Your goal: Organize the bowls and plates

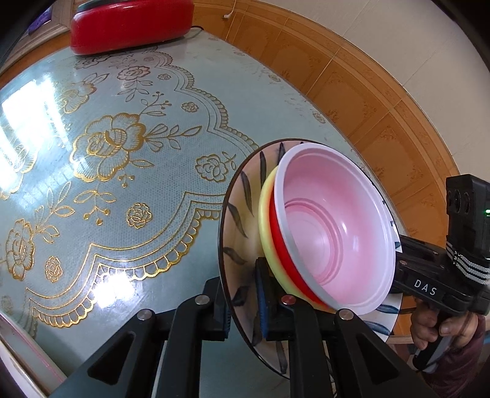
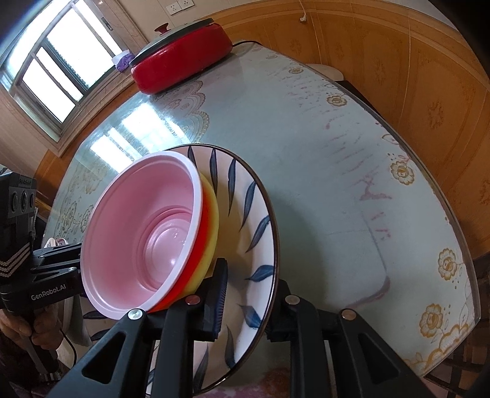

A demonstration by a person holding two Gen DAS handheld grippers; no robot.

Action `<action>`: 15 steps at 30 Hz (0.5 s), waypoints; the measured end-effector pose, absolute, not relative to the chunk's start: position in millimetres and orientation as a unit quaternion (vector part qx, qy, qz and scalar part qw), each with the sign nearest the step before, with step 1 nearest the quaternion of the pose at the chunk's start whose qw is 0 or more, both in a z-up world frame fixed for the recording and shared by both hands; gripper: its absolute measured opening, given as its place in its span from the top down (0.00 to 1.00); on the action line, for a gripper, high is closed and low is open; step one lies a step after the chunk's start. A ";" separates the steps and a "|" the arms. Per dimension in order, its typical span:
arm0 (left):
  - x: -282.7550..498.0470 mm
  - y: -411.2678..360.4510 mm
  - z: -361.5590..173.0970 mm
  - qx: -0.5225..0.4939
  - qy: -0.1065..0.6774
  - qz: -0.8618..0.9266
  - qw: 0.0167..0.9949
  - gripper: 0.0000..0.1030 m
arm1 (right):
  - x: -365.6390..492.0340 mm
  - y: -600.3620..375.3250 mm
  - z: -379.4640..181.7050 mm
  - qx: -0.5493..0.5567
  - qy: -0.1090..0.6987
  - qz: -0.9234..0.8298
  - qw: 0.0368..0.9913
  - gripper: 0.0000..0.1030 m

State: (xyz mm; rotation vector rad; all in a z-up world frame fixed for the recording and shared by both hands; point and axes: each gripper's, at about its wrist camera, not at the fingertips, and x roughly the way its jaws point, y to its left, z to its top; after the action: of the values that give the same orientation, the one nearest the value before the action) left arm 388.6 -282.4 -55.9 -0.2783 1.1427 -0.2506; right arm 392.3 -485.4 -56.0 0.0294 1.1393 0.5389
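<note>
A white plate with blue leaves (image 1: 242,214) (image 2: 254,214) carries three nested bowls: pink (image 1: 330,220) (image 2: 137,229) inside red (image 1: 277,232) (image 2: 199,245) inside yellow (image 1: 265,214) (image 2: 212,214). My left gripper (image 1: 239,275) is shut on the plate's near rim, one finger on each face. From the opposite side, my right gripper (image 2: 251,272) straddles the rim. Its jaws stand slightly apart, and a strip of plate shows beside the inner pad (image 2: 220,290). Whether the plate rests on the table I cannot tell.
The glass-topped table (image 1: 122,137) (image 2: 337,153) has a floral cloth under the glass. A lidded red electric pan (image 1: 128,27) (image 2: 183,61) stands at its far end. A wood-panelled wall runs behind, and a window (image 2: 61,61) is at the left. A hand (image 1: 444,330) holds the right gripper's handle.
</note>
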 end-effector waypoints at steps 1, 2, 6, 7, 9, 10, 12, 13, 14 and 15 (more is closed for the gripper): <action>388.2 -281.8 -55.9 -0.132 0.538 -0.117 0.824 0.87 | 391.7 -484.5 -55.7 0.008 0.532 0.253 0.808 0.80; 387.8 -282.1 -55.6 -0.131 0.538 -0.116 0.824 0.87 | 391.1 -483.9 -55.5 0.003 0.533 0.255 0.807 0.80; 382.5 -284.7 -52.6 -0.118 0.538 -0.116 0.827 0.87 | 386.0 -482.8 -54.1 -0.018 0.532 0.264 0.805 0.80; 382.0 -284.5 -52.2 -0.121 0.537 -0.116 0.827 0.87 | 385.1 -483.6 -54.6 -0.017 0.528 0.265 0.807 0.81; 381.2 -283.3 -51.8 -0.127 0.537 -0.115 0.826 0.88 | 383.4 -483.5 -54.7 -0.020 0.522 0.264 0.811 0.81; 381.6 -283.7 -51.2 -0.126 0.539 -0.115 0.825 0.88 | 383.1 -483.8 -54.6 -0.023 0.521 0.263 0.811 0.81; 383.9 -281.5 -51.1 -0.132 0.540 -0.113 0.824 0.88 | 382.6 -482.3 -54.1 -0.035 0.519 0.270 0.810 0.81; 385.5 -280.1 -52.0 -0.137 0.540 -0.112 0.823 0.88 | 383.3 -482.5 -54.3 -0.036 0.523 0.278 0.805 0.80; 386.6 -279.9 -52.3 -0.137 0.540 -0.110 0.823 0.88 | 383.7 -482.2 -54.3 -0.035 0.528 0.283 0.800 0.79; 387.7 -280.5 -52.0 -0.132 0.540 -0.108 0.824 0.88 | 383.8 -481.6 -54.7 -0.037 0.530 0.286 0.797 0.79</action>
State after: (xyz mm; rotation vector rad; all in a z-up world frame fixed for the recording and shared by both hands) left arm 387.7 -280.5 -52.0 -0.2803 1.1477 -0.2293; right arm 383.8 -481.6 -54.7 -0.0798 1.1378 0.6138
